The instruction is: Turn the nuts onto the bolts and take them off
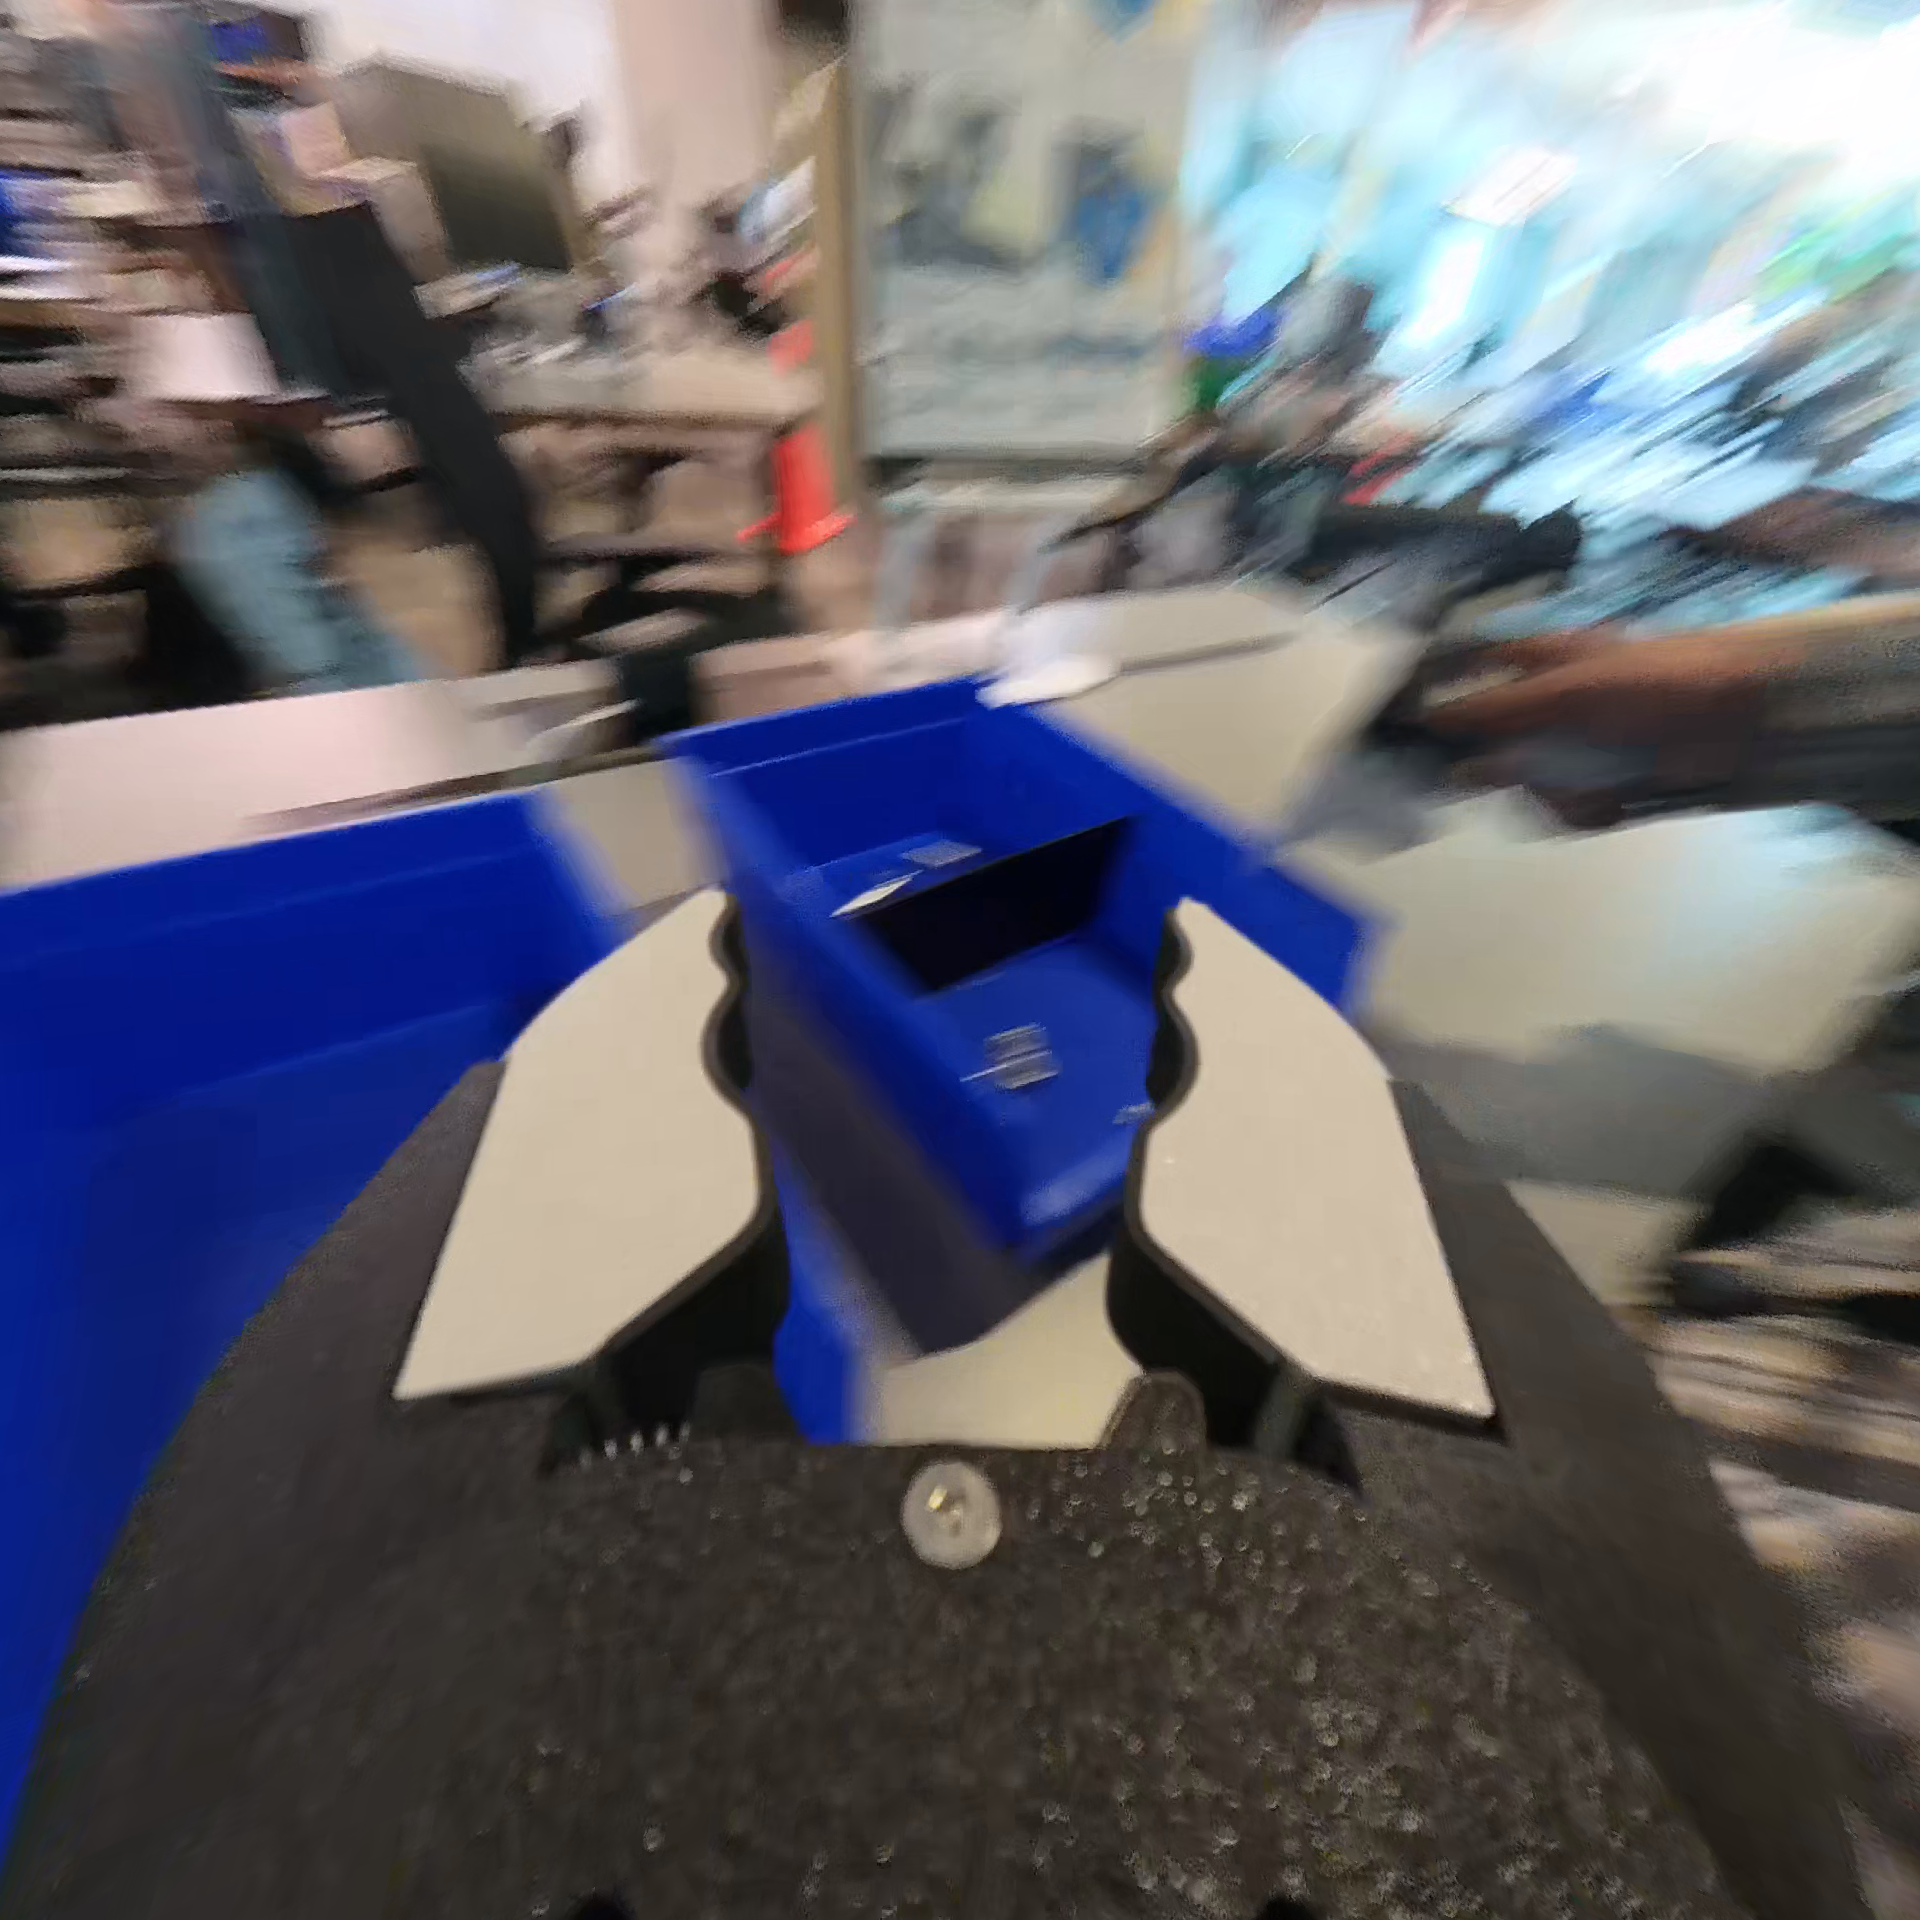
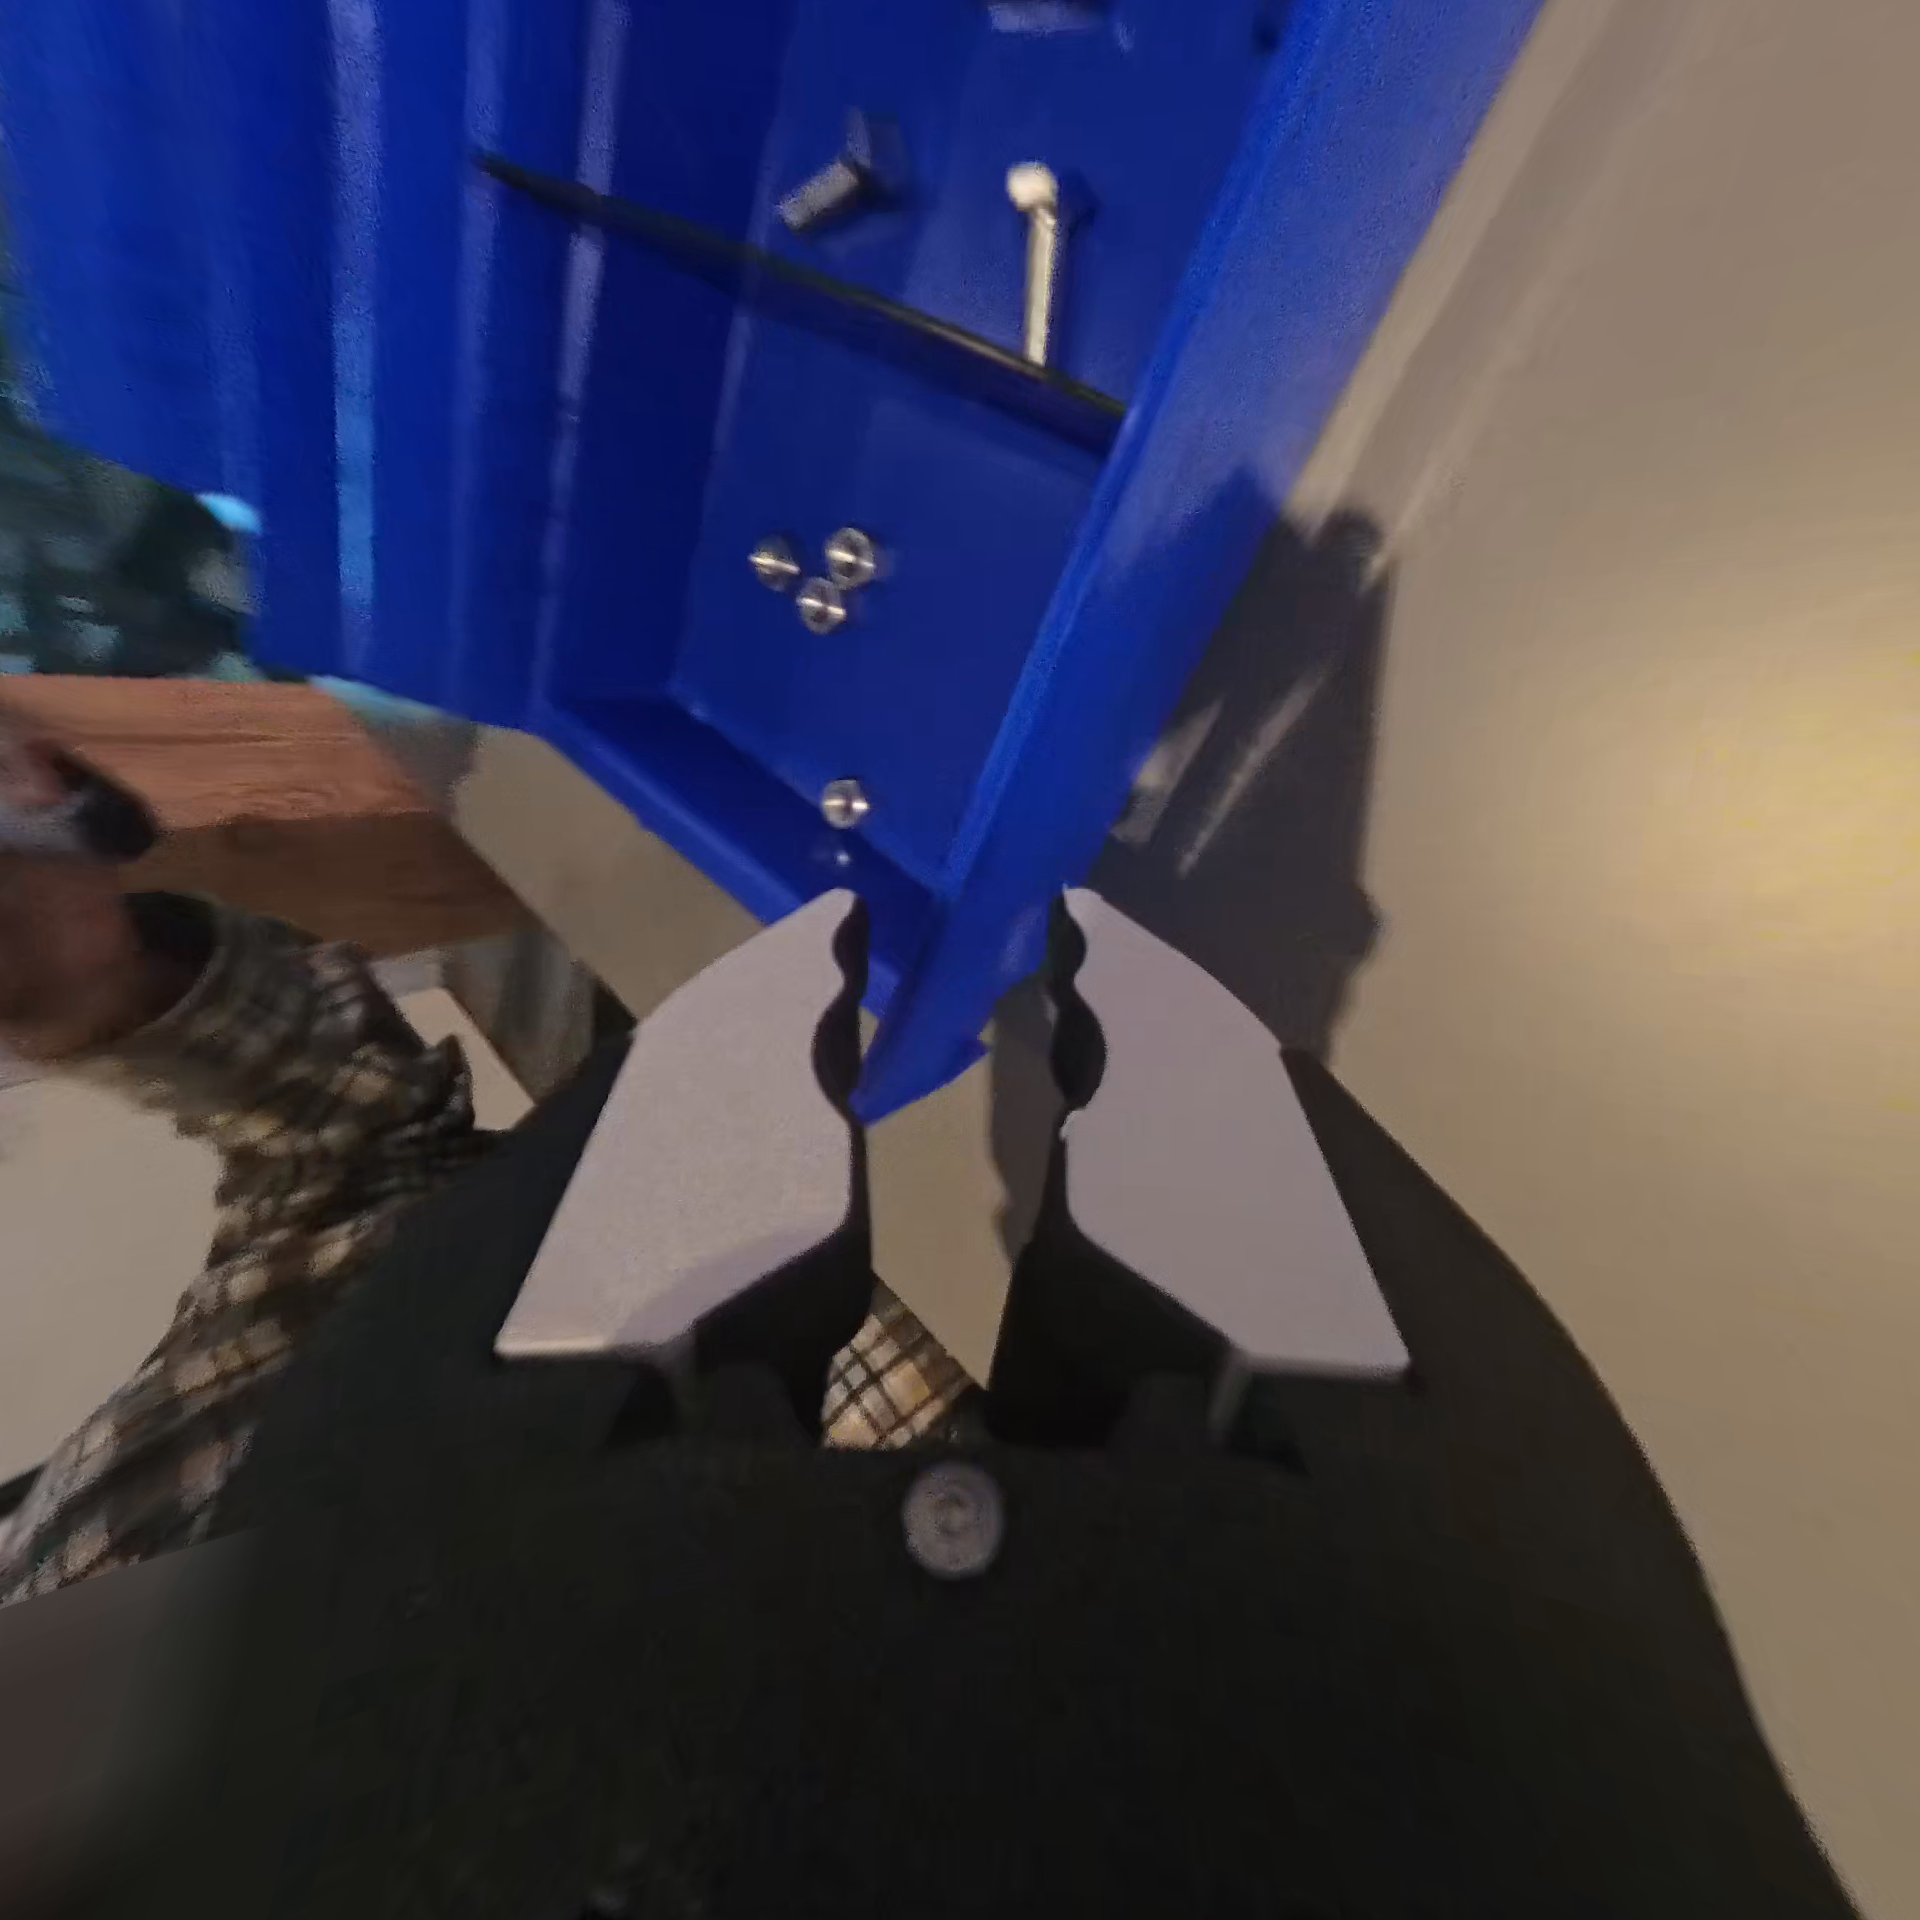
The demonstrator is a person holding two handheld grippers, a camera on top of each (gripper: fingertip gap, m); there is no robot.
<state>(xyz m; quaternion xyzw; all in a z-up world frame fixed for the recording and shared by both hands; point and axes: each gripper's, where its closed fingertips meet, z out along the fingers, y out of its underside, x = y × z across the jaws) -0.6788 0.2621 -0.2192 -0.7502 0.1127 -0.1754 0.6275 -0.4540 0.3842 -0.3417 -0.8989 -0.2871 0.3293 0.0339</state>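
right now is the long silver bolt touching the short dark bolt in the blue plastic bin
Apart. The right wrist view shows bare blue floor between the long silver bolt and the short dark bolt in the blue plastic bin.

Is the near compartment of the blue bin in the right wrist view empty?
No. The blue bin holds four small nuts in its near compartment, before the black divider.

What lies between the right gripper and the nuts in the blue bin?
In the right wrist view, only the blue bin's corner rim and bare floor separate the right gripper from the nearest nut. The jaws straddle that rim.

Left claw (image 1: 951,940) agape, right claw (image 2: 958,914) parted narrower.
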